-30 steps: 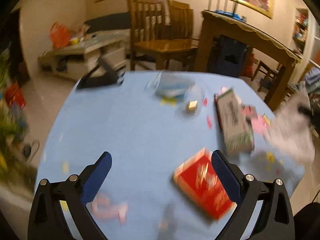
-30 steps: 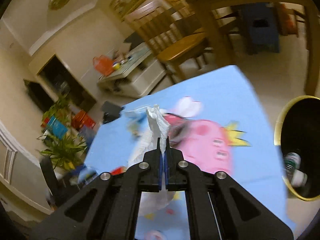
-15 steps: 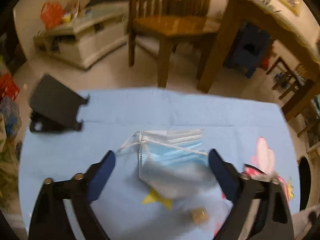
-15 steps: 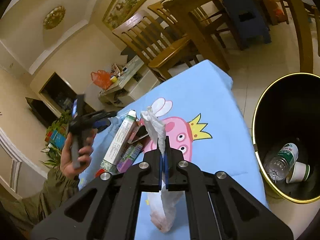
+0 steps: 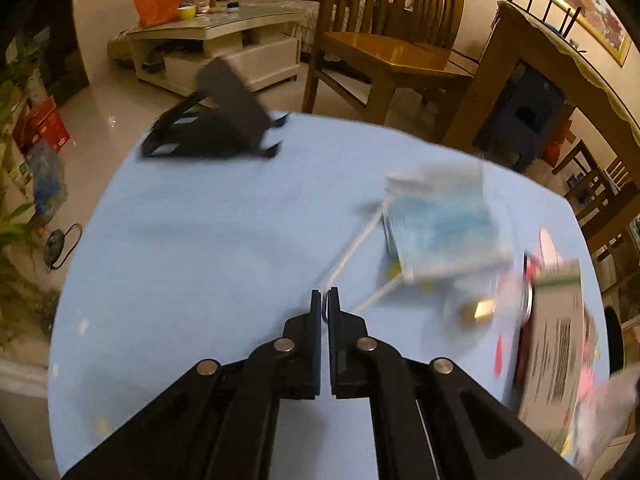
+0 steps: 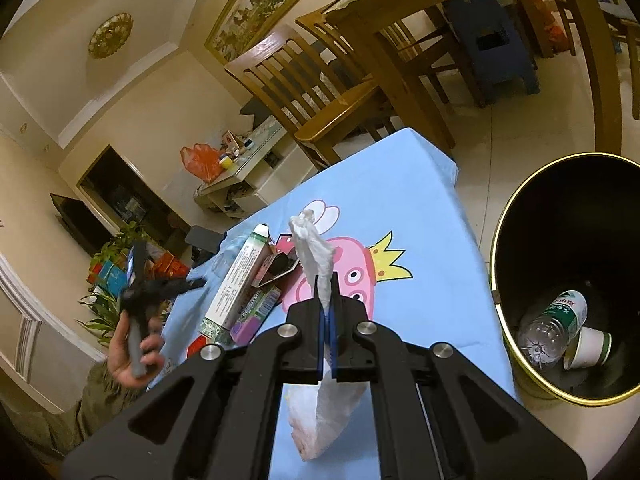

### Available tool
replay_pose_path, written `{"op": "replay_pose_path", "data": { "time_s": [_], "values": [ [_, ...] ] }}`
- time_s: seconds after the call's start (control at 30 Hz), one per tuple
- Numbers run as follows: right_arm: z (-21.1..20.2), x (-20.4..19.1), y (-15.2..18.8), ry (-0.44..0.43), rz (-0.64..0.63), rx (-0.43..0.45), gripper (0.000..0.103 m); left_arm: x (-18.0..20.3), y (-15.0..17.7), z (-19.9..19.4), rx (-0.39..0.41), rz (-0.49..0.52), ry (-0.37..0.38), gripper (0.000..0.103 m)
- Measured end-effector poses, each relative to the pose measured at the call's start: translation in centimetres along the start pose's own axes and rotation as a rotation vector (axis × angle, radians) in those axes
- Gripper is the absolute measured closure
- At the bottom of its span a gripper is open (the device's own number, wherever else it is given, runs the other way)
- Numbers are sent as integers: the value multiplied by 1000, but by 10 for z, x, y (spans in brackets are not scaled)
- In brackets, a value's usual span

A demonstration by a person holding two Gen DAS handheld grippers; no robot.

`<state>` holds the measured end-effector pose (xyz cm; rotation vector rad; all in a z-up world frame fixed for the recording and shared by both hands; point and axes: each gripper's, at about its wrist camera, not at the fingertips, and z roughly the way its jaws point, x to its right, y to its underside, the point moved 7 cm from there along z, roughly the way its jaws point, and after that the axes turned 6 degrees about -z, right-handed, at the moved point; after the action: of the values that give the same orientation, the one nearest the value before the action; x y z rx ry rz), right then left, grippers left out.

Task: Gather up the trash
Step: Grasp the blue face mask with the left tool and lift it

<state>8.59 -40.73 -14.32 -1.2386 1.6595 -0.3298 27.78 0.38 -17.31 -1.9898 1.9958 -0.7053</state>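
Holding two pieces of trash at once, I am mid-collection. My right gripper is clamped on a white crumpled tissue over the blue tablecloth. My left gripper has just been closing and now pinches the ear loop of the face mask, which lies just ahead on the cloth. Beyond the table edge, the black bin already holds a bottle and cup. Next, I judge, the tissue needs carrying over that rim before release.
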Motion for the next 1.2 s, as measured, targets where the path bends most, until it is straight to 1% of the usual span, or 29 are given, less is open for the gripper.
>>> {"op": "replay_pose_path", "data": {
  "time_s": [0.07,0.1,0.13,0.23,0.3,0.33,0.37,0.4,0.43,0.47,0.5,0.53,0.57,0.63,0.7,0.77,0.8,0.9,0.97,1.0,1.03,1.07,1.1,1.13,1.2],
  "values": [
    [-5,1,3,-5,15,6,101,-7,11,-5,-16,-9,14,101],
    [-8,1,4,-8,21,11,101,-9,11,-8,-26,-23,40,101],
    [-10,0,4,-9,21,15,101,-9,10,-10,-25,-32,44,101],
    [-16,-4,5,-6,-6,22,101,-10,0,-23,5,-50,41,101],
    [-20,-4,6,5,-25,24,101,-12,0,-33,16,-49,13,101],
    [-21,-2,7,6,-21,25,101,-12,0,-35,17,-57,15,101],
    [-23,1,7,5,-8,28,101,-10,-2,-35,15,-68,39,101],
    [-25,4,7,4,0,29,101,-8,-4,-34,10,-73,51,98],
    [-26,6,8,3,6,29,101,-5,-10,-32,4,-77,71,93],
    [-27,7,8,3,9,28,100,3,-17,-29,-7,-68,117,69],
    [-26,8,10,4,7,21,100,15,-28,-24,-12,-34,158,41],
    [-24,8,11,8,2,13,100,20,-37,-20,-3,-8,149,31],
    [-23,9,12,12,-3,6,100,29,-51,-15,29,39,125,24],
    [-21,9,13,14,-6,-1,100,45,-67,-7,43,127,132,21],
    [-20,10,12,13,-9,-3,100,66,-77,8,17,228,153,20],
    [-17,12,11,19,-9,-9,100,85,-80,27,-17,321,137,17],
    [-14,14,11,20,-5,-14,100,90,-81,35,-25,350,114,17],
    [-7,18,12,26,2,-31,100,99,-81,68,-41,414,-8,17],
    [-3,17,12,28,-4,-39,100,97,-76,88,-70,417,-58,19],
    [-3,16,12,30,-6,-40,100,94,-77,85,-46,397,-57,34],
    [-3,15,12,29,-10,-39,100,93,-75,83,-49,388,-32,43],
    [-3,14,11,30,-11,-37,100,91,-71,79,-49,376,-14,69],
    [-5,14,11,29,-11,-32,100,87,-65,73,-36,369,-2,86],
    [-7,13,10,27,-10,-27,100,82,-59,67,-10,376,-31,92],
    [-12,13,9,26,-8,-15,100,72,-40,53,21,373,-60,95]
  ]
}}
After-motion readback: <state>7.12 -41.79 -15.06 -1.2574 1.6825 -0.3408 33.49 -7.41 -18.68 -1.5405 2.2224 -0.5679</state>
